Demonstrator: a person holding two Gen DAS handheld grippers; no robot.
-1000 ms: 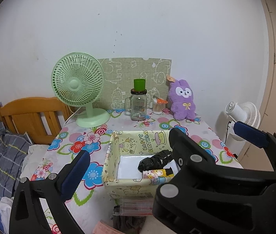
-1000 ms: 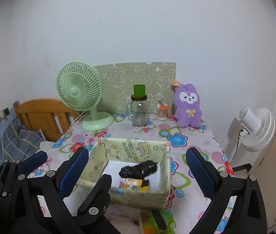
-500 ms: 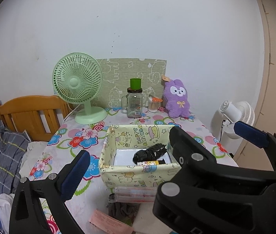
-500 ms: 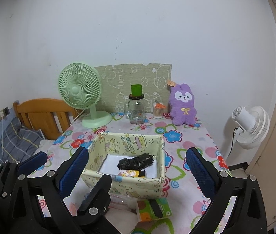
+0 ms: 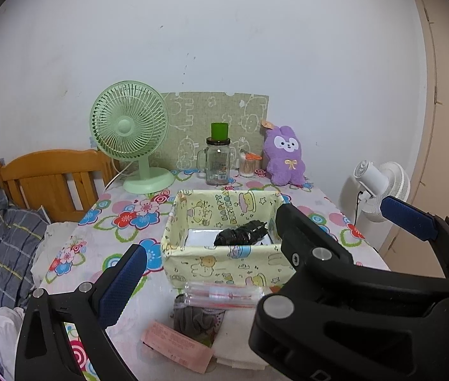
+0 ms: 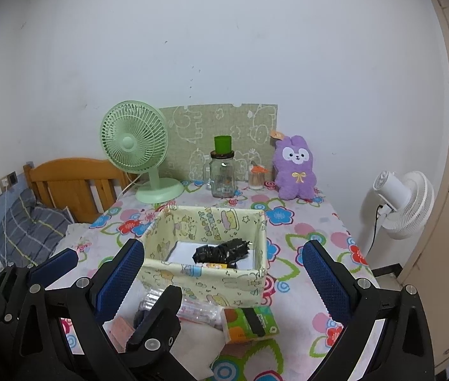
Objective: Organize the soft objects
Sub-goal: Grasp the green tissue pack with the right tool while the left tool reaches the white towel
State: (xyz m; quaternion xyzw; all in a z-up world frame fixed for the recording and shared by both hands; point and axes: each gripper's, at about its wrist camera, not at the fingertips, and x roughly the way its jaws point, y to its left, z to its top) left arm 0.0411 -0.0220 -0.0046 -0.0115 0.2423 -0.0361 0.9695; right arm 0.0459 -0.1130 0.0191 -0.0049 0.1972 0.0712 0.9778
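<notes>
A yellow fabric basket (image 5: 224, 265) (image 6: 205, 281) stands mid-table and holds a black crumpled bundle (image 5: 241, 236) (image 6: 222, 250) and a small printed pack (image 6: 213, 265). A purple plush rabbit (image 5: 284, 155) (image 6: 295, 168) sits at the back right. In front of the basket lie a clear plastic pouch (image 5: 221, 293), a grey cloth (image 5: 195, 317), a white folded cloth (image 6: 195, 346), a pink slip (image 5: 176, 346) and a green tissue pack (image 6: 249, 324). My left gripper (image 5: 256, 254) and right gripper (image 6: 221, 282) are both open and empty, held above the near table edge.
A green desk fan (image 5: 130, 133), a glass jar with a green cup on top (image 5: 218, 158) and a cotton-swab pot (image 5: 248, 165) stand at the back. A wooden bed headboard (image 5: 53, 181) is left. A white fan (image 6: 405, 203) stands to the right.
Both grippers have pulled back and risen from the table, so the basket looks farther away and the items in front of it have come into view. Both stay open.
</notes>
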